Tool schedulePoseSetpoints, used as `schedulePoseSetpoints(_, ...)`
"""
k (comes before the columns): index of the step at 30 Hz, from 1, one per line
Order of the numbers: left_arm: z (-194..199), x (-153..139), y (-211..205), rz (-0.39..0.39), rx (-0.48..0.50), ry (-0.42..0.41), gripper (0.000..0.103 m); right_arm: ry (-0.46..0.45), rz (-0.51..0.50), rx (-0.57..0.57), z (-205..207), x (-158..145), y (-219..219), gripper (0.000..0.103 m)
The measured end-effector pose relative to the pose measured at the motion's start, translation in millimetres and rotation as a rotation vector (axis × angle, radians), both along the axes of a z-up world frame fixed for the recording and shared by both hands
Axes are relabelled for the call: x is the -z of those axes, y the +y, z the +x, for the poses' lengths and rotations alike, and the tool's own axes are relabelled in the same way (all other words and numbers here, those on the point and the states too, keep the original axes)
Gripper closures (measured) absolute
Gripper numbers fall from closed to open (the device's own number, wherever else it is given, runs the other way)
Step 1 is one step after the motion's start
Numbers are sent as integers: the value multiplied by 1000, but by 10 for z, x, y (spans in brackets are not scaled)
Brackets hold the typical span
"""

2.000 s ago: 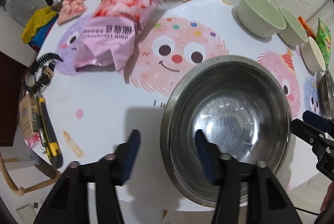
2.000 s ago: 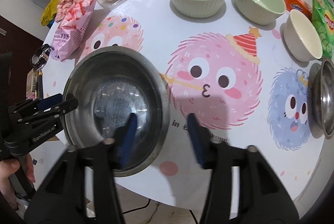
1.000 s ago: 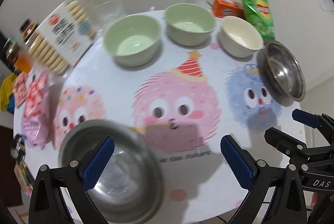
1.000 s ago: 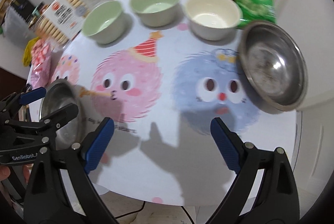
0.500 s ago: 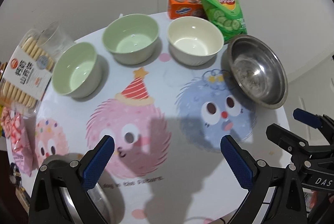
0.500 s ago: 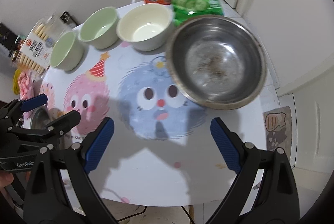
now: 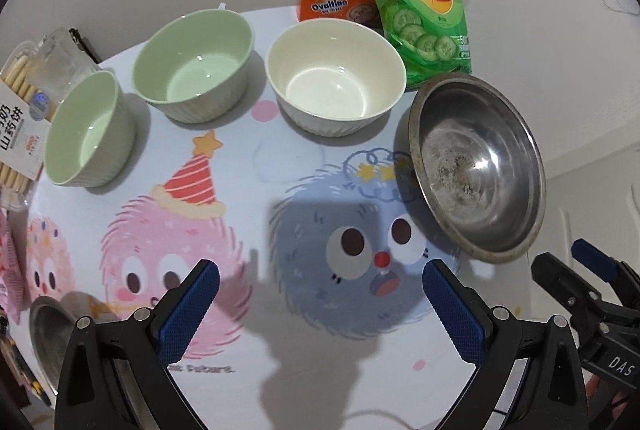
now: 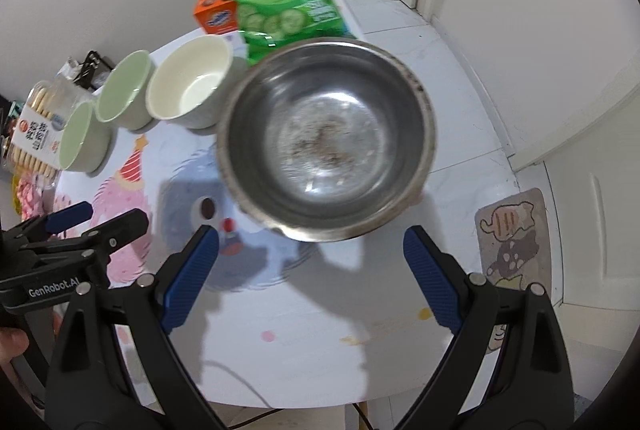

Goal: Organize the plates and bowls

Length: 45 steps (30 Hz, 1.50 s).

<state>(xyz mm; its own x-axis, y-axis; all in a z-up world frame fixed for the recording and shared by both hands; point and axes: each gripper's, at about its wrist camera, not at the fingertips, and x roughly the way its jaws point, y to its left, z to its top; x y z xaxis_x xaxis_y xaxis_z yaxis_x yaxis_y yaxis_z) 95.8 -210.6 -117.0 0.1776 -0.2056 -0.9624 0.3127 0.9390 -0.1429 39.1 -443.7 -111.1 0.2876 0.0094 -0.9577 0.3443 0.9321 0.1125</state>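
A steel bowl [image 8: 326, 149] sits at the table's right edge, right in front of my open right gripper [image 8: 312, 250]; it also shows in the left wrist view [image 7: 476, 165]. A cream bowl [image 7: 336, 75] and two green bowls [image 7: 196, 63] [image 7: 86, 129] stand in a row at the back. A second steel bowl [image 7: 52, 338] lies at the near left, partly hidden behind my left gripper's arm. My left gripper [image 7: 320, 288] is open and empty above the blue monster print.
A green chip bag [image 7: 420, 1] and an orange Ovaltine box [image 7: 336, 3] stand behind the bowls. A biscuit pack [image 7: 18, 109] lies at the far left. The table edge runs close past the steel bowl on the right [image 8: 480, 157]; floor with a mat [image 8: 514, 238] lies below.
Both grippers have opened wide, let go of the large steel bowl at the left, and swung right toward the other steel bowl, which now fills the right wrist view.
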Motion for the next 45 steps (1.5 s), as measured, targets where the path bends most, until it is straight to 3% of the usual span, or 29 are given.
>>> schedulePoseSetpoints(16, 160, 264, -412, -86, -100, 95, 0, 46, 18, 72, 174, 239, -643, 9)
schedulePoseSetpoints(29, 329, 599, -663, -74, -128, 132, 1, 99, 62, 116, 318, 527, -893, 9)
schedulePoseSetpoints(32, 354, 654, -698, -80, -134, 138, 5, 116, 67, 119, 347, 612, -935, 11)
schedulePoseSetpoints(33, 363, 670, -703, -85, -138, 141, 9, 122, 75, 121, 353, 642, -950, 13)
schedulePoseSetpoints(35, 385, 699, -718, -82, -140, 148, 19, 132, 90, 125, 358, 691, -969, 31)
schedulePoseSetpoints(37, 391, 751, -746, -80, -134, 161, 27, 144, 110, 130, 354, 745, -990, 42)
schedulePoseSetpoints(42, 399, 828, -808, -100, -122, 180, 55, 148, 146, 143, 343, 809, -1025, 61)
schedulePoseSetpoints(43, 403, 829, -835, -104, -112, 181, 58, 147, 154, 143, 342, 816, -1034, 70)
schedulePoseSetpoints(45, 411, 825, -887, -119, -96, 186, 73, 140, 159, 141, 350, 810, -1040, 82)
